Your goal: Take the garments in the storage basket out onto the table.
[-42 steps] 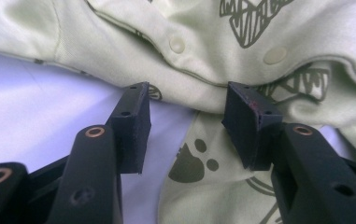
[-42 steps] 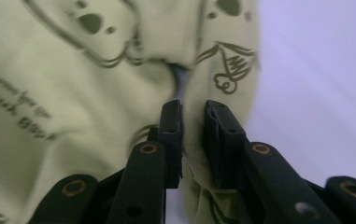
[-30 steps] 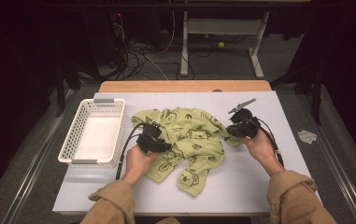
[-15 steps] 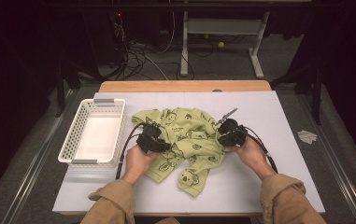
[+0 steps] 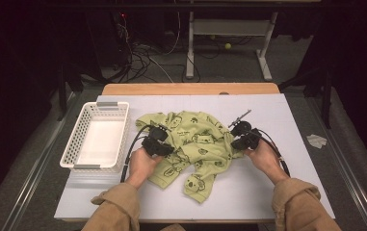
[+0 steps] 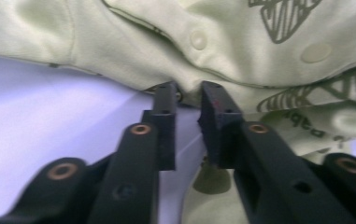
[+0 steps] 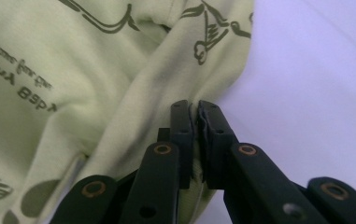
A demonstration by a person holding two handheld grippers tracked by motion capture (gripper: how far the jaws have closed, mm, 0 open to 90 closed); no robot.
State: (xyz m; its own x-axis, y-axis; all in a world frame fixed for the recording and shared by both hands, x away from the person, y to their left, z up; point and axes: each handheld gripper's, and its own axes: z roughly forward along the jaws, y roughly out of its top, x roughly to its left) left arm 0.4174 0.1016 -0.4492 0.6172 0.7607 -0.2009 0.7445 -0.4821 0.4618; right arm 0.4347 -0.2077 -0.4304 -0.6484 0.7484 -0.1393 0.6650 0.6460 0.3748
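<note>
Left gripper view shows my left gripper (image 6: pixel 188 95), jaws just narrowed, nipping the hem of the pale green printed cotton baby garment (image 5: pixel 190 144) crumpled mid-table, while my right gripper (image 7: pixel 195 112), come in since a second ago, pinches its opposite edge, so I reckon it's ready to lift.

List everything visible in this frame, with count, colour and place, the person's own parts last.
Garment: one, light green with dark printed figures, crumpled at table centre.
Basket: one, white, left side of table.
Table: one, white top.
Ball: one, yellow-green, on floor behind table.
Paper scrap: one, white, on floor at right.
Left claw: one, black, jaws just been closing on the garment's left edge.
Right claw: one, black, shut on the garment's right edge.
Sleeves: two, tan, bottom.
</note>
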